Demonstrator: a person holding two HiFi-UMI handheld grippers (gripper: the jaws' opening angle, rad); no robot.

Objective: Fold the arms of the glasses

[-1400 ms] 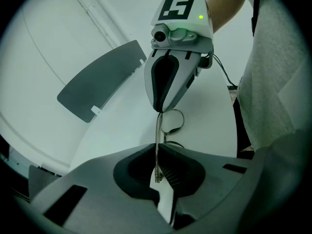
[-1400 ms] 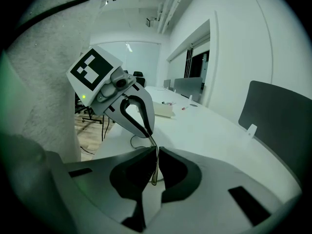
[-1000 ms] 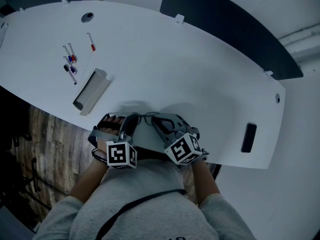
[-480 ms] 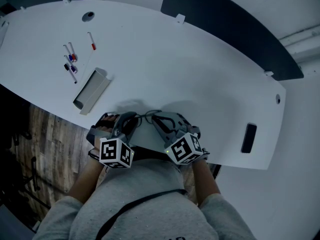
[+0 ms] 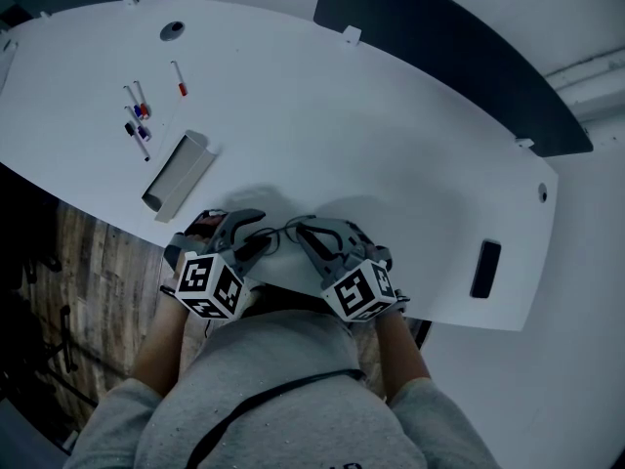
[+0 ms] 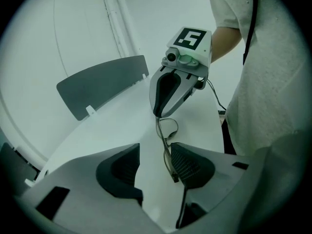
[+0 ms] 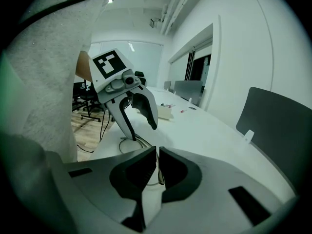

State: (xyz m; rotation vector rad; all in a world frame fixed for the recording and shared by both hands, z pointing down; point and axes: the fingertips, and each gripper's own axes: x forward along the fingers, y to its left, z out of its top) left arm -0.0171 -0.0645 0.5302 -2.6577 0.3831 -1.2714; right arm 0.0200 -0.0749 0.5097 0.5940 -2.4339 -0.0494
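Thin wire-framed glasses (image 5: 283,233) lie just above the white table (image 5: 371,135) near its front edge, between my two grippers. My right gripper (image 5: 308,234) is shut on a thin part of the glasses frame (image 7: 158,168). My left gripper (image 5: 250,242) has its jaws opening. In the left gripper view one arm of the glasses (image 6: 169,157) runs between the jaws, close beside the right pad (image 6: 187,165), and the left pad (image 6: 122,167) stands well clear of it. The right gripper (image 6: 158,115) holds the far end of the glasses there.
A grey open tray (image 5: 179,176) lies at the left, with several markers (image 5: 137,125) and a red pen (image 5: 179,81) beyond it. A black flat object (image 5: 485,269) lies near the table's right edge. A dark panel (image 5: 449,47) stands behind the table.
My left gripper has rolled and tilted to the left, and its jaws have opened off the glasses arm. The right gripper and the glasses have stayed where they were.
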